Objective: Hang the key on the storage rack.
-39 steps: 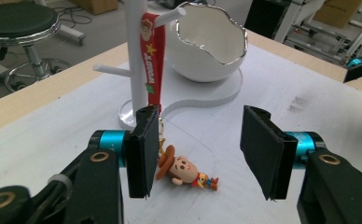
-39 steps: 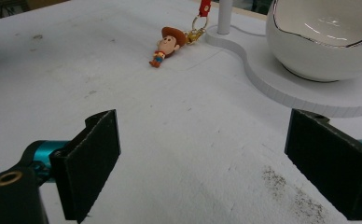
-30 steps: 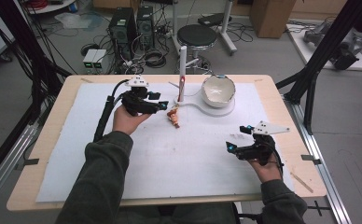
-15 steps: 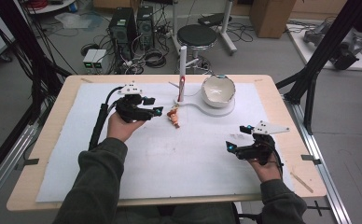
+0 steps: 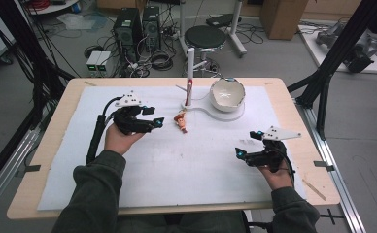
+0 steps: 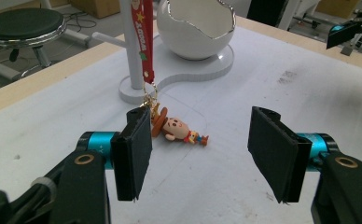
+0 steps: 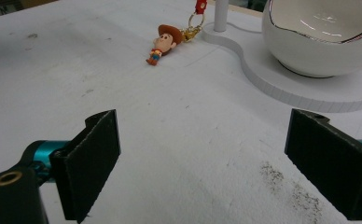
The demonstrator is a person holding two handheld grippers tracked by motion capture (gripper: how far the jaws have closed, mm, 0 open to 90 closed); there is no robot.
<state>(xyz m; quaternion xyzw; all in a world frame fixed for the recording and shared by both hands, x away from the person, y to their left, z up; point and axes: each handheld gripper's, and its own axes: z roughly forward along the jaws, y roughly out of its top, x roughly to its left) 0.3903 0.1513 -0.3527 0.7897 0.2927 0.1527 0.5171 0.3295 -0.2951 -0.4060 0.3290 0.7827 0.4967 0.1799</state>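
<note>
A small cowboy figure keychain (image 5: 180,121) lies on the white mat, its red strap (image 6: 144,42) hanging on the white post (image 5: 190,73) of a stand. My left gripper (image 5: 156,116) is just left of the figure, which lies a little beyond its tips (image 6: 179,130). Its jaws have just been opening and stand wide, with nothing between the pads (image 6: 135,154). My right gripper (image 5: 246,143) rests open at the front right, far from the figure (image 7: 163,44), with nothing between its fingers.
The stand's flat base (image 5: 211,112) carries a white egg-shaped bowl (image 5: 228,94) with a silver rim, right of the post. The white mat (image 5: 186,170) covers most of the wooden table (image 5: 50,145). A stool and computer cases stand beyond the far edge.
The left gripper has drawn back to the left and toward the person, away from the figure, and its jaws have widened. The figure and the right gripper have stayed put.
</note>
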